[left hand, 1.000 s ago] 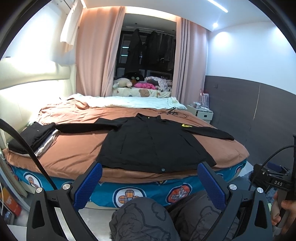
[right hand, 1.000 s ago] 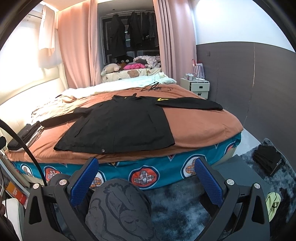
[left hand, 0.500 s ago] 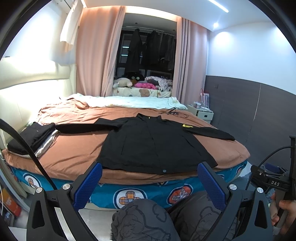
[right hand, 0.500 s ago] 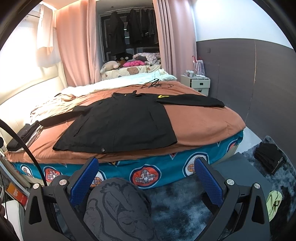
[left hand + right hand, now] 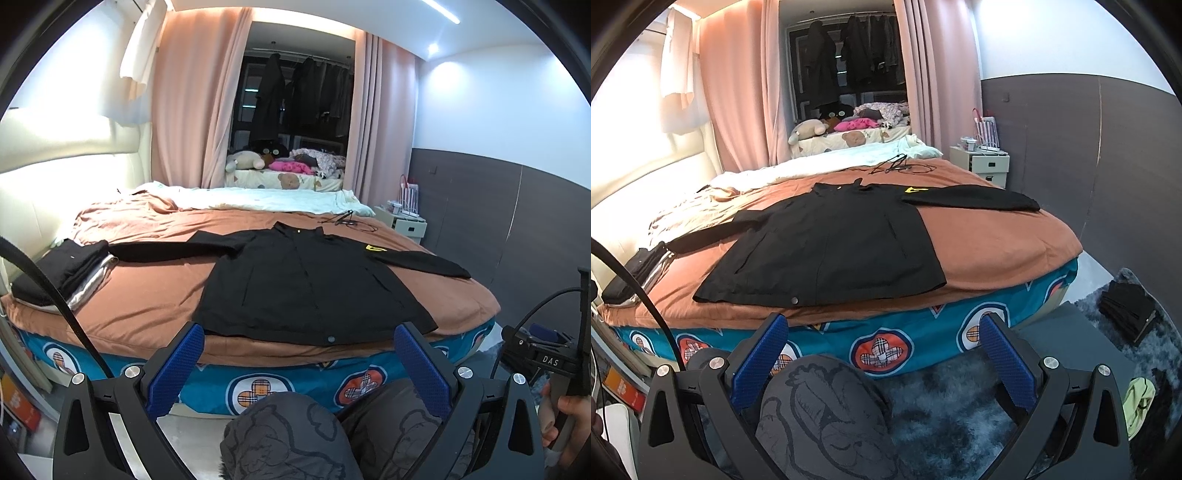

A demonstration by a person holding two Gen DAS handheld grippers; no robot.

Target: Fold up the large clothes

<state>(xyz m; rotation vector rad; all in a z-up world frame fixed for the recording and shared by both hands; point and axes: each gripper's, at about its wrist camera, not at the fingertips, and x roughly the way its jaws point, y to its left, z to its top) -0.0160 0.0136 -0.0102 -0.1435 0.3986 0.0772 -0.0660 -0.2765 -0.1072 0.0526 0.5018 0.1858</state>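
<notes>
We start with the bed [image 5: 147,295], which fills the middle of both views, its brown sheet [image 5: 990,243] running out to the near edge. On it lies the black coat [image 5: 306,280], flat and face up, hem toward us at 6 o'clock, collar at 12, one sleeve out at 9 and the other at 3 (that one carries a yellow mark near the shoulder). No fold has been made that we can see, so by our reckoning all the folding is still ahead: sleeves in, then the body doubled. At 9 o'clock on the bed sits a stack of folded dark clothes [image 5: 62,269], apart from the coat, possibly finished pieces. On the floor at 3 o'clock in the right view lies another dark folded pile [image 5: 1126,306]. No baskets or bins show; the only container is the small white drawer unit [image 5: 982,162] by the wall, drawers closed, contents unseen. The left claw [image 5: 299,365] hangs wide and empty short of the hem; the right claw [image 5: 882,354] likewise, spread wide, gripping nothing.
</notes>
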